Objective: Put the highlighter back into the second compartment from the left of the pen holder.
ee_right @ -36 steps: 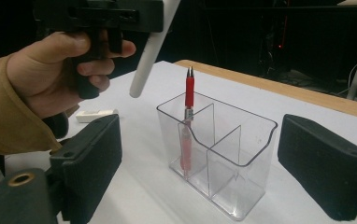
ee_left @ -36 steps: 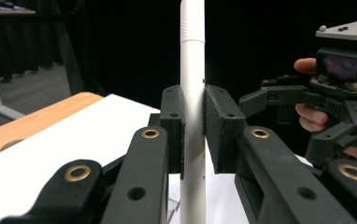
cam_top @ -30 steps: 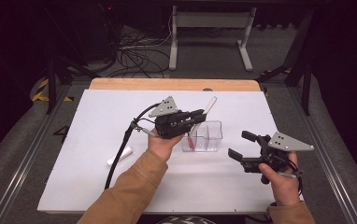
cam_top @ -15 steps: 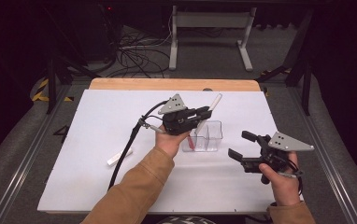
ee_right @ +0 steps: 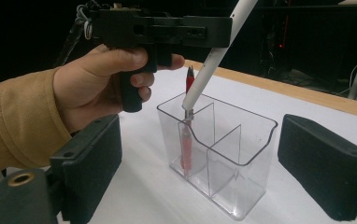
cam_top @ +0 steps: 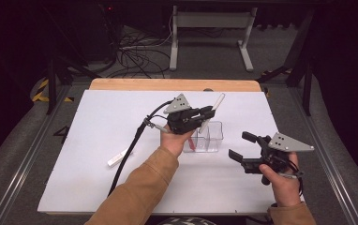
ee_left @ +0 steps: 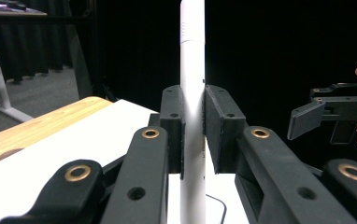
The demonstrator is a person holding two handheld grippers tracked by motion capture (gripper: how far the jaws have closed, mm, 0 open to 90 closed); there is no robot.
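My left gripper [cam_top: 208, 114] is shut on a white pen [cam_top: 218, 101], tilted with its lower tip at the rim of a clear plastic organizer [cam_top: 214, 136]. In the left gripper view the white pen [ee_left: 193, 93] stands pinched between both pads. The right gripper view has the white pen [ee_right: 209, 65] touching the top of the organizer's [ee_right: 242, 149] far-left compartment, where a red pen [ee_right: 186, 144] stands upright. My right gripper [cam_top: 241, 146] hovers open to the right of the organizer, nothing between its pads [ee_right: 88, 163].
A second white pen [cam_top: 116, 158] lies on the white tabletop [cam_top: 121, 117] to the left, beside the left gripper's cable [cam_top: 135, 140]. A wooden strip [cam_top: 167, 85] runs along the table's far edge. Cables and a stand's legs are on the floor beyond.
My left hand has carried the white pen a little to the right, bringing its tip over the organizer. The right hand has stayed put.
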